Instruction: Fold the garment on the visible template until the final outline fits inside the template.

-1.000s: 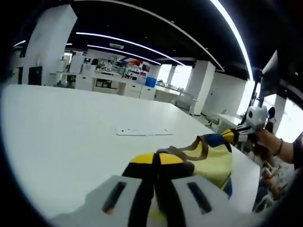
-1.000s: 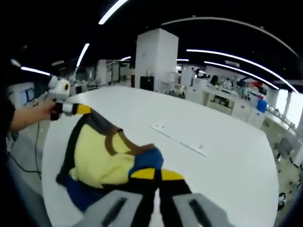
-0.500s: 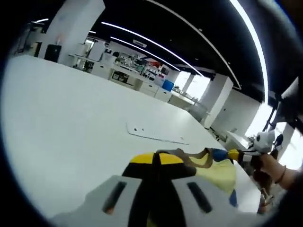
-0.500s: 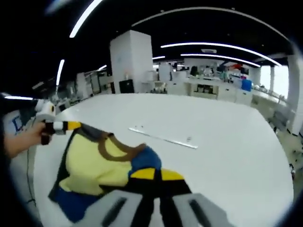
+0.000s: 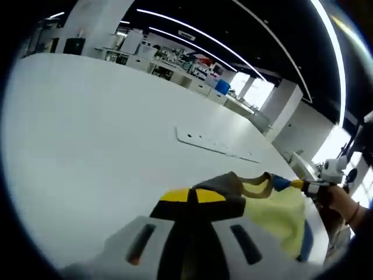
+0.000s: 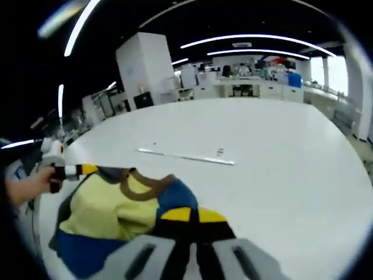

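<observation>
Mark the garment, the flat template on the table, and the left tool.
garment (image 6: 99, 213): right gripper view, yellow body panel.
template (image 5: 215, 143): left gripper view, middle of the flat clear sheet.
left tool (image 6: 87, 170): right gripper view, yellow tips gripping the garment's edge.

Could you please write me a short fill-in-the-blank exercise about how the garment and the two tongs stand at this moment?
1. The garment is mainly ____ with blue parts and a brown neckline.
2. The right tongs are shut on the garment's ____ part.
3. The left tongs and the right tongs together hold the garment over a ____ table.
4. The thin flat template lies on the table ____ the garment.

Missing words: yellow; blue; white; beyond
</observation>
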A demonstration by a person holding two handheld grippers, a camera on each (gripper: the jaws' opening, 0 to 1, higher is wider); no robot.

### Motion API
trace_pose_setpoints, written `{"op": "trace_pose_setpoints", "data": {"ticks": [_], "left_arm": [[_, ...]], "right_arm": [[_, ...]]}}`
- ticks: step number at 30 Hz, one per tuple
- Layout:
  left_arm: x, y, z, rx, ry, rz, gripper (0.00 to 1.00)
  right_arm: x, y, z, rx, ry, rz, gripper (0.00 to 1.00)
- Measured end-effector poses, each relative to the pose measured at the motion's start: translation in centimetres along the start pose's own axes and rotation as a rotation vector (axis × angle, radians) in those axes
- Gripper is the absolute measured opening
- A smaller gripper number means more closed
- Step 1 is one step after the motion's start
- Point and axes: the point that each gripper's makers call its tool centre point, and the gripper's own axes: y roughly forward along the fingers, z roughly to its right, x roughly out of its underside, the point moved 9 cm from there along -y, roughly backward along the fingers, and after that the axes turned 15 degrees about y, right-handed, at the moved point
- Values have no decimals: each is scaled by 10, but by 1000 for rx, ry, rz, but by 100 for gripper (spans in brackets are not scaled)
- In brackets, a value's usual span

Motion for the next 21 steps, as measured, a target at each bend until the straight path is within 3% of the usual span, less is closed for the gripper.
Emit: {"op": "trace_pose_setpoints", "data": {"ticks": [3,5,14,17,21], "left_arm": [[0,3,0,-15,11,-13,0],[0,4,-1,-28,38,-24,0],[2,2,-4,-59,107,-59,3],[-2,-3,-3,-52,99,-37,13],[-10,-14,5,-41,163,-24,26]], "right_arm": [[-1,9,3,19,-11,-14,0],[5,6,-4,25,-14,-22,0],[4,9,-3,26,24,-37,0],[2,6,-7,17,29,-33,11],[-4,2,-12,-5,-10,-25,24]]}}
